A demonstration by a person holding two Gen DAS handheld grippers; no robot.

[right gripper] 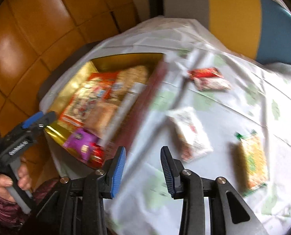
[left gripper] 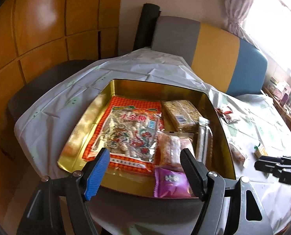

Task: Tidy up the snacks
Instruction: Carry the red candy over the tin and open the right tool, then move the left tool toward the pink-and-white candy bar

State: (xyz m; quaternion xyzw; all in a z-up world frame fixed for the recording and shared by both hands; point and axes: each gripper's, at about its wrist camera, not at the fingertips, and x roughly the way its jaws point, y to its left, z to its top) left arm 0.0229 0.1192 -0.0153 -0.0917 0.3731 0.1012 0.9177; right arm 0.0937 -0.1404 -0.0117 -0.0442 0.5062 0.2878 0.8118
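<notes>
Snack packets (right gripper: 192, 135) lay loose on tablecloth (right gripper: 233, 101) right of gold tin (left gripper: 82, 129), nearest right gripper (right gripper: 142, 171); both grippers, left gripper (left gripper: 144, 168) included, gaped empty.

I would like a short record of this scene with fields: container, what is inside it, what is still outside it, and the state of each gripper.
container: gold tin, open, on the white tablecloth
inside: large orange candy bag, purple packet at the near edge, other wrapped snacks
outside: red packet, white packet, yellow-green packet on the cloth
left gripper: jaws open, empty, over the tin's near edge
right gripper: jaws open, empty, over the cloth
</notes>
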